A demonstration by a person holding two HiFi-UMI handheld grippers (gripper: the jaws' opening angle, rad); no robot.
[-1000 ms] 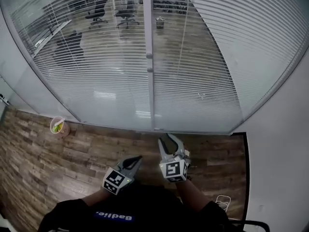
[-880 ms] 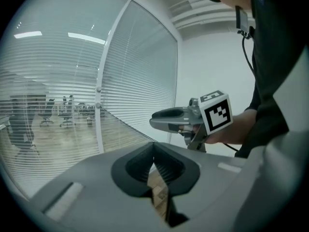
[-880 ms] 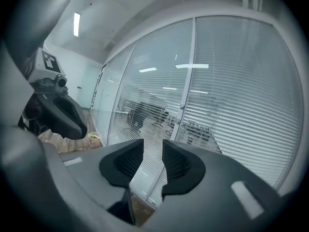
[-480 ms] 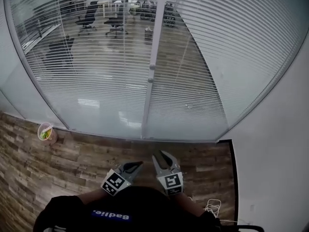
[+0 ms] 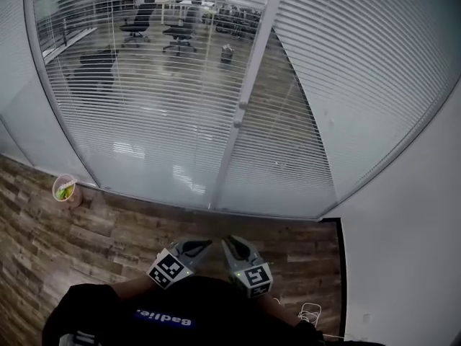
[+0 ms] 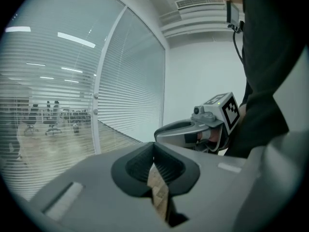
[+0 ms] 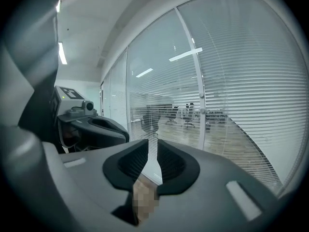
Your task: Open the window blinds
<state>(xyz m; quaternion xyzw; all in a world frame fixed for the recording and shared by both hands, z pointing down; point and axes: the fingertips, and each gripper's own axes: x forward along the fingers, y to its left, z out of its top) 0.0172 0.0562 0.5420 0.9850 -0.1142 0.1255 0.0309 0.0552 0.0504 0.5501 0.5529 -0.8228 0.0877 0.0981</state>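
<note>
**Narrow fingers, small knobs, thin slats: where this could slip**

I am holding both grippers low against my body, side by side and nearly touching. The left gripper (image 5: 204, 244) is keeping its fingers clenched on nothing. The right gripper (image 5: 229, 241) has just been closing its fingers, which are standing a narrow slit apart with nothing between them. With the two this close, I am risking a knock between them as I raise either one.

On the floor (image 5: 108, 229), a loose cable (image 5: 310, 313) is lying at the near right corner by the white wall (image 5: 403, 229). A cup (image 5: 65, 191) is sitting at the far left edge against the glass wall (image 5: 166, 179). A careless step could snag the one or tip the other.

Along the floor's far edge the blinds (image 5: 151, 99) are hanging across that glass wall, well apart from my fingers. The slats on the left pane are lying flat enough that I am seeing office chairs (image 5: 137, 24) through them. The post (image 5: 229, 150) between the panes is carrying two small knobs (image 5: 242, 106). I am judging these to be the control, though I cannot tell for sure, and I am making out no cord. Arriving with fingers this narrow, I could skid off a knob instead of straddling it. I could also tap the glass or, by turning the wrong way, shut the slats further.
</note>
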